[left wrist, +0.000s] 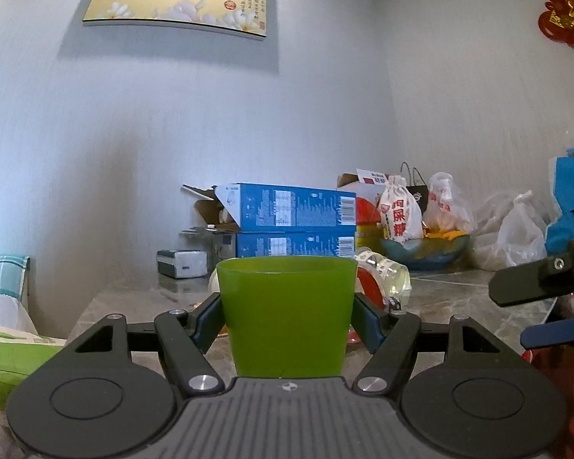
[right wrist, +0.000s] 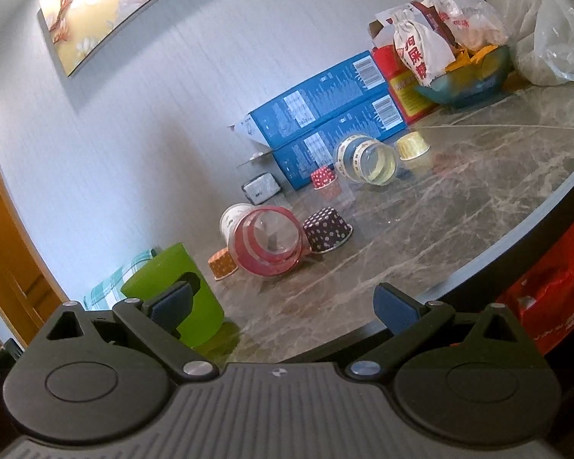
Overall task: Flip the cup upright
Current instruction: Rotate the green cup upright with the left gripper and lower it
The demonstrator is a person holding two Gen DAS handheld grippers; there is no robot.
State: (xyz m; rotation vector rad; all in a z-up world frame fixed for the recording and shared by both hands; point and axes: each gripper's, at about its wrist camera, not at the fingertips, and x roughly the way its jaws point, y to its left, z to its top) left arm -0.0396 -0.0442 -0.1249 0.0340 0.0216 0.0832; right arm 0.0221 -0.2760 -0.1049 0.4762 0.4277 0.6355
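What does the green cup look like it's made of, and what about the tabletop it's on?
The green cup looks like translucent plastic with a smooth, slightly matte wall; light glows through near its rim. The tabletop appears to be polished marble or a marble-look slab: grey-brown with pale veins and faint reflections. Which, I cannot tell.

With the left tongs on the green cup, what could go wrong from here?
1. The left tongs pinch the green plastic cup sidewalls; letting go abruptly might tip it.
2. The clear cup with red bands lies on its side close by, so a bump could roll it.
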